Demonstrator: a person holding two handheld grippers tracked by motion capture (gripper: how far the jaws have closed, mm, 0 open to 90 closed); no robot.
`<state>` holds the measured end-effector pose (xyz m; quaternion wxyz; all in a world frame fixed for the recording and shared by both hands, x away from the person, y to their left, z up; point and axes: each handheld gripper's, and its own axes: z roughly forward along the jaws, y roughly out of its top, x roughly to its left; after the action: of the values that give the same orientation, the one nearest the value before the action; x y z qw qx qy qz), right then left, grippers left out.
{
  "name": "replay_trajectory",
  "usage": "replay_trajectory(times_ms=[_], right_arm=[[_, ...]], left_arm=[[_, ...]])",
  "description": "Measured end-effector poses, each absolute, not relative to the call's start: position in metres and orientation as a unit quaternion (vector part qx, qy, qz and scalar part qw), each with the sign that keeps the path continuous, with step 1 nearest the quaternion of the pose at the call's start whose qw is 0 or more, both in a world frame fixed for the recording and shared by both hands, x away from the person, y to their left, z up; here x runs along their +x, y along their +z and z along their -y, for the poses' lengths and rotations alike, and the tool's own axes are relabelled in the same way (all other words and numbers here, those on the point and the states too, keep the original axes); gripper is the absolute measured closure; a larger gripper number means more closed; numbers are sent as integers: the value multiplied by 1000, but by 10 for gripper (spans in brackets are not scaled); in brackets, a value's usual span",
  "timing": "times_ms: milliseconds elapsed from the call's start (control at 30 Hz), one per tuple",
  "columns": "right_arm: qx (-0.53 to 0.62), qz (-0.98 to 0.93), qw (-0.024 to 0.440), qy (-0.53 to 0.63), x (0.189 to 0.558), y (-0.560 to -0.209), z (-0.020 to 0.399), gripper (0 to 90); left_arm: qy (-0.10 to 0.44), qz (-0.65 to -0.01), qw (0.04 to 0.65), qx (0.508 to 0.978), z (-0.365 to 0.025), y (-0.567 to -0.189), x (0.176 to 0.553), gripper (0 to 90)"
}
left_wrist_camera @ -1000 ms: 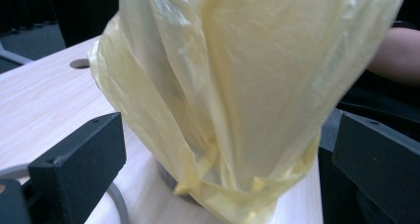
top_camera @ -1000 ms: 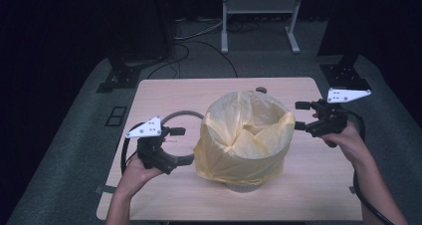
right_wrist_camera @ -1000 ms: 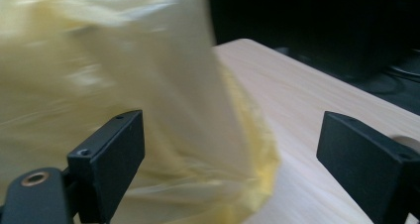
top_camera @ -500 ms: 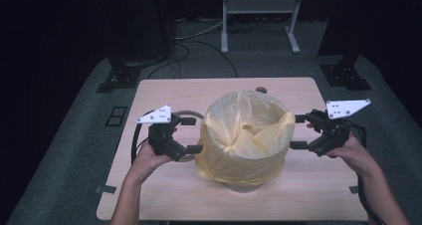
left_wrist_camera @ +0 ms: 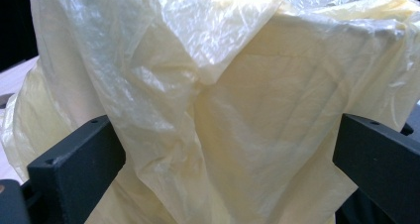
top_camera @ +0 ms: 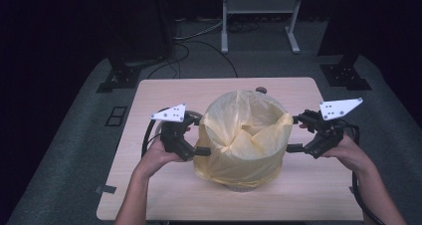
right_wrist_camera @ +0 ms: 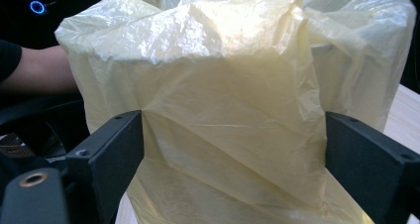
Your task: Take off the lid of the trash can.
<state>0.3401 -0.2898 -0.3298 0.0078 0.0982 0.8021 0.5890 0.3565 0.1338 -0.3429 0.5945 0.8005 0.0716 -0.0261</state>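
Both sides close in on the yellow bin liner (top_camera: 244, 135), draped over a round bin mid-desk (top_camera: 149, 195): left hand-held gripper (top_camera: 200, 139) and right hand-held gripper (top_camera: 296, 134) flank it, jaws spread wide, nothing clamped. Next, I'd say, each must pinch the loose film near the rim.

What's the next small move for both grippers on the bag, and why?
Probably ease both inward and close on the film. The left gripper and right gripper flank the yellow bag draped over the bin, jaws open with loose plastic between them, pads not yet pinching it.
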Motion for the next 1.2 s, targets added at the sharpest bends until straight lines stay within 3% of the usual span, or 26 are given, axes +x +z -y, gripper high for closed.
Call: replay_trajectory(times_ms=[333, 933, 1200], right_arm=[[99, -800, 6, 592, 335, -331, 279, 93], [76, -795, 0, 602, 319, -335, 207, 93], [74, -795, 1, 602, 320, -335, 195, 95]], left_arm=[[-22, -74, 588, 805, -145, -341, 348, 0], [-6, -100, 582, 807, -219, -339, 312, 0], [-7, -110, 583, 805, -228, -339, 309, 0]])
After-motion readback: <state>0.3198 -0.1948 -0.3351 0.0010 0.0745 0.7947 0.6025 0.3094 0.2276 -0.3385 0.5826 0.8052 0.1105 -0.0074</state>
